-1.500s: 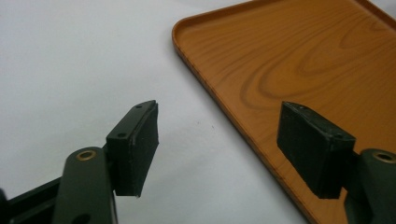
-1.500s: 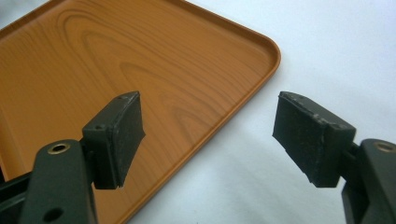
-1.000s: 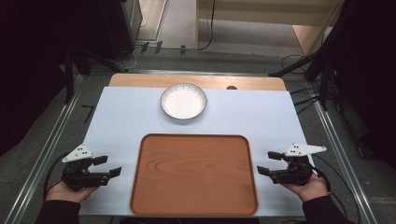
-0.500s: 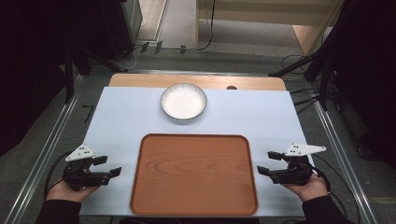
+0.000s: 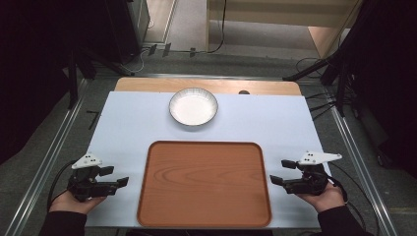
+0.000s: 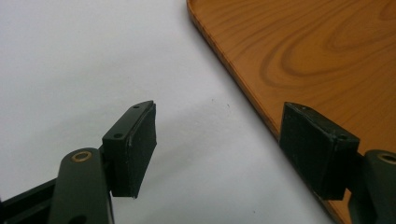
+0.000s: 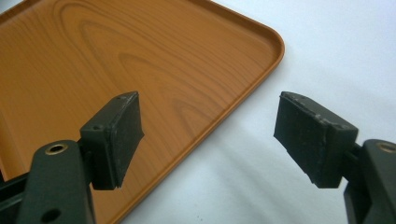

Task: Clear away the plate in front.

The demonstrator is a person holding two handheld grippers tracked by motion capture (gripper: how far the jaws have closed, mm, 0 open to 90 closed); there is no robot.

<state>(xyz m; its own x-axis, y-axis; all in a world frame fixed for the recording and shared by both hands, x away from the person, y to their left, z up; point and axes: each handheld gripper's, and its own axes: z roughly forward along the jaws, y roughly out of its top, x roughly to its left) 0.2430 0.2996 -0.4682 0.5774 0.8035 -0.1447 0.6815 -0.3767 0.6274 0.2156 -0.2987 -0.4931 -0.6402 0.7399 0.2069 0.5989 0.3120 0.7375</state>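
Where the pale blue-white table cover meets bare wood at the far edge, a round, shallow white bowl with a fluted metallic rim sits at 12 o'clock, its inside plain and matte. Item two: a rectangular wooden tray with rounded corners, a low raised lip and bold swirling grain, flat at table centre toward 6 o'clock, just short of the bowl and not touching it. Left gripper, black, topped by a grey three-cornered plate, held in a hand at 8 o'clock, jaws spread wide with nothing between them; its own view places the tray's edge just beside one pad, over smooth white cover. Right gripper, same build, held in a hand at 4 o'clock, jaws likewise parted and empty; its own view shows the tray's rounded corner beyond the rubbery, slightly worn pads. Dark sleeves are cut off at the bottom edge. Surrounding floor, cables and stands lie in deep shadow, hard to make out.
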